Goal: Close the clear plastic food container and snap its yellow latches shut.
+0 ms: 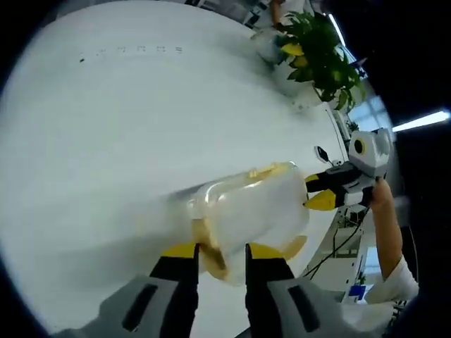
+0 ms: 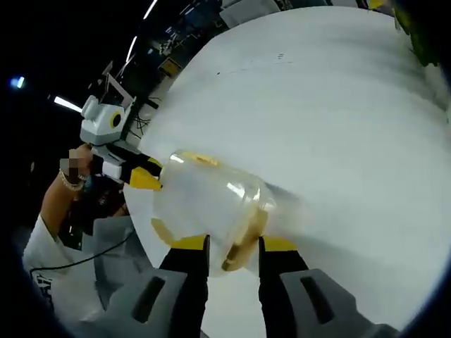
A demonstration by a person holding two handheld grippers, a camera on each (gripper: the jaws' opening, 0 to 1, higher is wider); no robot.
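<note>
The clear plastic food container (image 1: 257, 204) with pale yellow latches is held between my two grippers over the white table (image 1: 106, 127). My left gripper (image 1: 223, 252) is shut on its near end, a yellow latch (image 1: 211, 257) sitting between the yellow-tipped jaws. At the far end, my right gripper (image 1: 320, 191) comes in from the right and pinches the container's edge. In the right gripper view the container (image 2: 204, 201) lies just past my right gripper (image 2: 234, 245), which is shut on its rim, and my left gripper (image 2: 146, 176) meets it from the left.
A potted green plant (image 1: 320, 56) stands at the table's far edge. A person's hand (image 1: 384, 204) holds the right gripper, and a hand and sleeve (image 2: 60, 190) show beyond the table's edge (image 2: 141, 232). Cables hang off that side.
</note>
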